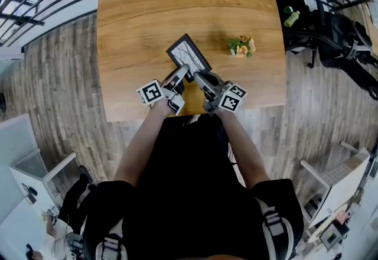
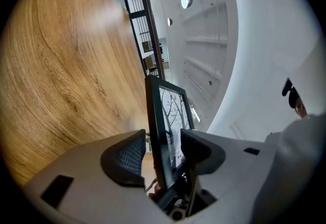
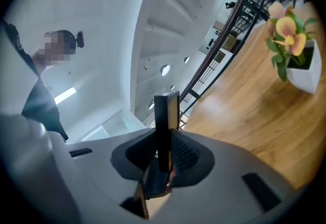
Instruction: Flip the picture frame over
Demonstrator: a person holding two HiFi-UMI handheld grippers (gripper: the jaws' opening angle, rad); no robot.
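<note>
- Picture frame [image 1: 188, 55]: black, with a bare-tree print, over the near part of the wooden table [image 1: 147, 5].
- Your right gripper [image 3: 163, 152] pinches its edge.
- Your left gripper [image 2: 162, 152] stands spread with the frame between its jaws, one pad clear of it.
- Flowers [image 1: 242, 46]: well apart, to the frame's right. Only your right gripper view shows their white pot [image 3: 301, 67].
- Black railing [image 2: 137, 14]: behind the table.

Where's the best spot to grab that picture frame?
Probably by its near edge, coming from the person's side, one jaw on the front and one on the back. The frame is a thin flat slab, so only its thickness fits between jaws; the right gripper holds it so.
</note>
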